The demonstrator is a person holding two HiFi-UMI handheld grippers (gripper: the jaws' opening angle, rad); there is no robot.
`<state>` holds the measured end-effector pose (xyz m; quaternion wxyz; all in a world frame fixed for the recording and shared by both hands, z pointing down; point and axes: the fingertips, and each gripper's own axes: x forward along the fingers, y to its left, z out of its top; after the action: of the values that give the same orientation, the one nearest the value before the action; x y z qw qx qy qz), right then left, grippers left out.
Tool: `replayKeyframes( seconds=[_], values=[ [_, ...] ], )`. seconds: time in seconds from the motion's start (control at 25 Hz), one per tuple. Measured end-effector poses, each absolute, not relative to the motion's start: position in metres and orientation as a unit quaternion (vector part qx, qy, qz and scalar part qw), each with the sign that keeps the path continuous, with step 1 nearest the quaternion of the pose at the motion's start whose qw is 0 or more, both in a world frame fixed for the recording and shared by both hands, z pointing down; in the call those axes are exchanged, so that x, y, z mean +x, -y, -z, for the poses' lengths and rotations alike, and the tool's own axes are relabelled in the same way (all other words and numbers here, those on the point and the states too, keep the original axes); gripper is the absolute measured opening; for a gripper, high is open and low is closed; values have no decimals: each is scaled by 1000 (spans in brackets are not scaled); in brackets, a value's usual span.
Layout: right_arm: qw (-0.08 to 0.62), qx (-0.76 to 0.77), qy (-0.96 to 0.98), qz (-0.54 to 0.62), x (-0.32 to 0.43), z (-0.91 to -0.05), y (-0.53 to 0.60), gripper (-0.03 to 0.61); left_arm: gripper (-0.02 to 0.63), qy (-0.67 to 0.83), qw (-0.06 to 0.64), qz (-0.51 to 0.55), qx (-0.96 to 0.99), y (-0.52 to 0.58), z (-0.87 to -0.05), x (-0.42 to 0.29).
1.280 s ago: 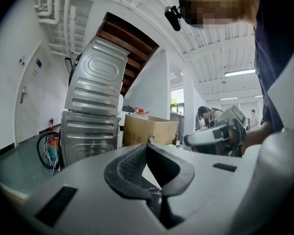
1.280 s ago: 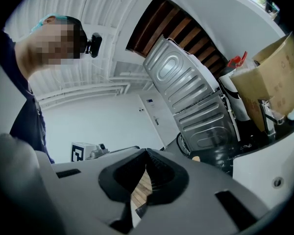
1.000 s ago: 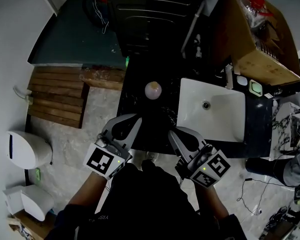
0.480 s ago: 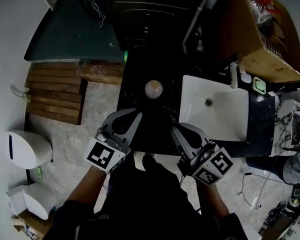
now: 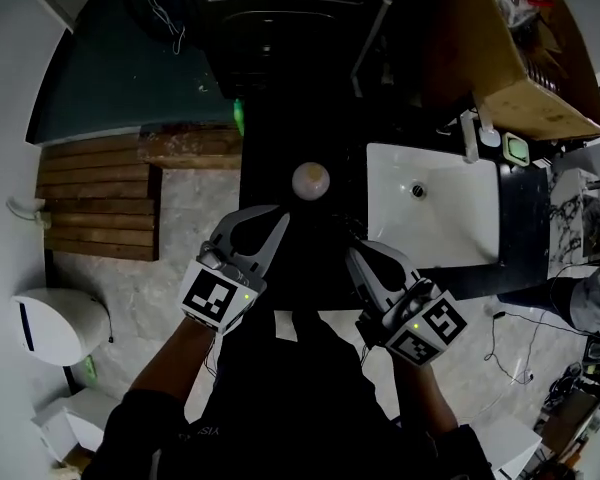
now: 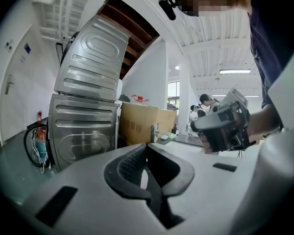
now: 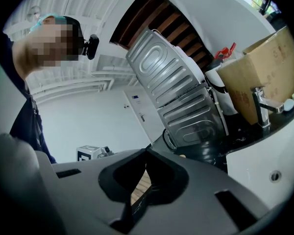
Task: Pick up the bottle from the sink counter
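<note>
The bottle (image 5: 310, 180) stands on the black sink counter (image 5: 280, 163); from above it shows as a pale round top. My left gripper (image 5: 279, 216) sits just short of it, down and to the left, with its jaws shut and empty. My right gripper (image 5: 351, 253) hovers near the counter's front edge, below and to the right of the bottle, also shut with nothing held. The left gripper view shows the left gripper (image 6: 147, 146) closed, with the right gripper (image 6: 224, 126) to its right. The right gripper view shows the right gripper (image 7: 146, 152) closed. Neither gripper view shows the bottle.
A white basin (image 5: 430, 213) with a faucet (image 5: 468, 134) lies right of the bottle. A cardboard box (image 5: 520, 58) stands at the back right, a steel machine (image 5: 280, 18) behind the counter. A wooden pallet (image 5: 95, 198) and a white unit (image 5: 55, 313) are on the floor left.
My left gripper has crept forward toward the bottle. The right gripper has edged forward slightly. The view has shifted a little; both stay shut.
</note>
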<state>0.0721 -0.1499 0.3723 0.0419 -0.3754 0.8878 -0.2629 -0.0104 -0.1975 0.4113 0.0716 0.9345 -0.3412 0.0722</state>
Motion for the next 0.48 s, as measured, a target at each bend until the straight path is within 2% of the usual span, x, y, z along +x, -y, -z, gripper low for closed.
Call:
replayKeyframes(
  seconds=[0.28,0.48],
  values=[
    [28,-403,-874,268,64,-386,160,25,9,297,70,-79,949,218,-427,-11],
    [42,-412,-866,281,61,-386,165,25,9,278,70,-79,955,227,-434,-6]
  ],
)
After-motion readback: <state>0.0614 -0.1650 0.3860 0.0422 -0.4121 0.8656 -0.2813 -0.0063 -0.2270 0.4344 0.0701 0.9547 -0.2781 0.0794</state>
